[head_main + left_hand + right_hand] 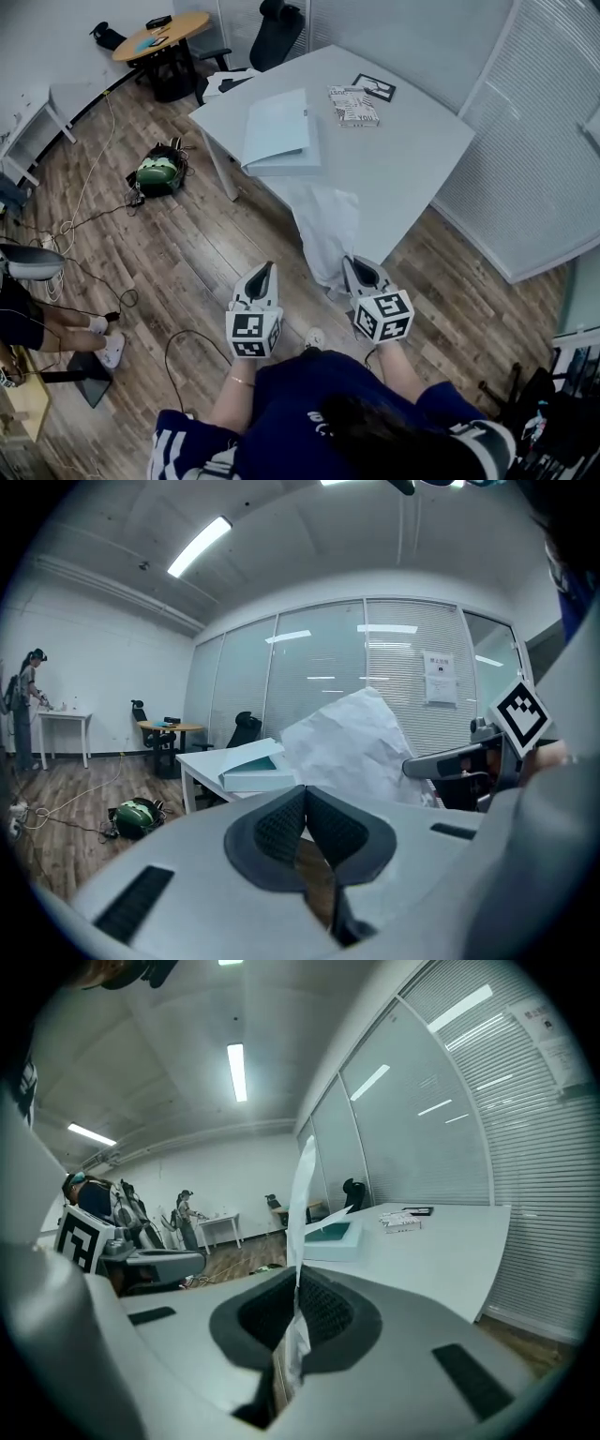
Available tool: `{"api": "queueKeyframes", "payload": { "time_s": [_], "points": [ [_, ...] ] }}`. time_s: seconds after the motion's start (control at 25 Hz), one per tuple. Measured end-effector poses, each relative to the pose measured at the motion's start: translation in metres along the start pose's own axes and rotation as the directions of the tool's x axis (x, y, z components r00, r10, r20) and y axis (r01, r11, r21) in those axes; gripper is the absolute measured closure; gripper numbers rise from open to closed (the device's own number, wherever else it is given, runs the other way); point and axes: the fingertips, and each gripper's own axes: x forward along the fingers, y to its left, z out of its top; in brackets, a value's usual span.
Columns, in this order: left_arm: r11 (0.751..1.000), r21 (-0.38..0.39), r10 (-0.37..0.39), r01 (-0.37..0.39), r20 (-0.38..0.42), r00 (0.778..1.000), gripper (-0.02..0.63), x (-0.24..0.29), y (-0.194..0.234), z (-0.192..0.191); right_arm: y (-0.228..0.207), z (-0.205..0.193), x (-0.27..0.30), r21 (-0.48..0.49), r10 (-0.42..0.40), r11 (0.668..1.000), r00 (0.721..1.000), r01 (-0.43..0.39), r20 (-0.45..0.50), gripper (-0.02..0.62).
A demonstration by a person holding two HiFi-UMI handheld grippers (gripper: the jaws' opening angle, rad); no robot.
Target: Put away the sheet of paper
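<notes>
My blue shirt (309, 403) is filling the bottom of the head view, and just beyond it I am holding both grippers out toward the table (412, 159). My right gripper (352, 264) is pinching the near end of the one crumpled sheet of paper (328, 220). Its long axis is running away from me, up to the table's near edge; I cannot tell whether it is touching there. My left gripper (266, 270) is pressed together on nothing, just beside the sheet. Further in on the table, ahead and to the left of the sheet, one open blue file box (279, 131) is lying, which I judge to be the goal. It is more in line with my left gripper. One booklet (353, 105) and one black card (373, 86) are lying toward the table's far side.
</notes>
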Motion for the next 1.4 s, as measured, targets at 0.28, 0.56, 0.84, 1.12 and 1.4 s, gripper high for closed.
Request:
{"api": "queueKeyframes", "payload": {
  "time_s": [0.28, 0.56, 0.84, 1.12, 1.4],
  "points": [
    [1.0, -0.005, 0.003, -0.003, 0.012, 1.0, 0.601, 0.045, -0.01, 0.008, -0.031, 0.016, 0.023, -0.026, 0.056, 0.998, 0.998, -0.056, 0.015, 0.584],
    [1.0, 0.011, 0.007, -0.007, -0.016, 1.0, 0.601, 0.073, -0.01, 0.009, -0.057, 0.028, 0.037, 0.009, 0.045, 0.999, 0.999, -0.045, 0.029, 0.584],
    [1.0, 0.017, 0.009, -0.008, -0.024, 1.0, 0.601, 0.105, 0.018, 0.007, -0.075, 0.036, 0.061, 0.071, 0.014, 0.997, 0.999, -0.017, 0.048, 0.584],
    [0.999, 0.043, 0.009, -0.007, -0.032, 0.999, 0.601, 0.156, 0.07, 0.018, -0.088, 0.064, 0.106, 0.085, -0.004, 0.996, 0.997, -0.003, 0.083, 0.584],
    [0.997, 0.077, -0.009, 0.014, -0.072, 0.997, 0.601, 0.209, 0.115, 0.028, -0.11, 0.08, 0.156, 0.116, -0.104, 0.989, 0.993, 0.096, 0.062, 0.584]
  ]
}}
